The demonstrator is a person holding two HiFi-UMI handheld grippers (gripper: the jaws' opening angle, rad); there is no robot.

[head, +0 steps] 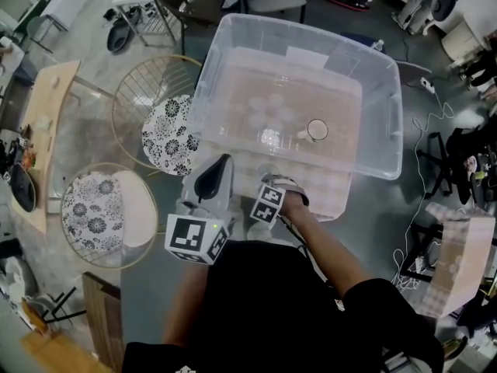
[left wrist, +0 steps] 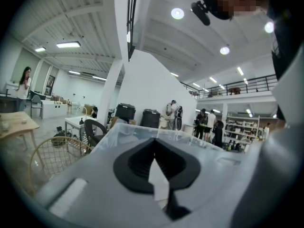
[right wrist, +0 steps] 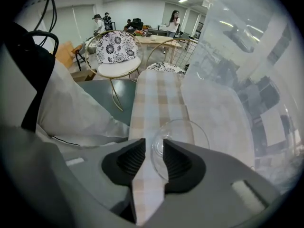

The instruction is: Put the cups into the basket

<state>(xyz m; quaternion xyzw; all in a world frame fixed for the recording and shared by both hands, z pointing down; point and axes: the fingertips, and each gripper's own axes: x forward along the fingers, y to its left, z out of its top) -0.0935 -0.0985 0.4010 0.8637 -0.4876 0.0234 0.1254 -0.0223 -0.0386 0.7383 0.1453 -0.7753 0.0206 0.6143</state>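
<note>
A big clear plastic bin [head: 380,123] stands on a checked tablecloth [head: 330,193]. Inside it are a cup with a brown rim [head: 316,130] and several clear glasses [head: 264,113]. My right gripper [head: 272,177] points steeply down at the cloth just in front of the bin. In the right gripper view a clear glass [right wrist: 183,132] stands on the cloth, its wall in the narrow gap of the right gripper [right wrist: 154,144]; bare cloth shows between the glass and the left pad. My left gripper [head: 220,163] hovers beside it, shut and empty, and in its own view the left gripper [left wrist: 154,148] faces the bin's wall [left wrist: 142,129].
Two wire-frame chairs with floral cushions [head: 167,127] [head: 93,212] stand left of the table. A wooden table [head: 46,123] is farther left. Cables [head: 423,130] lie on the floor to the right. People stand far off in the hall.
</note>
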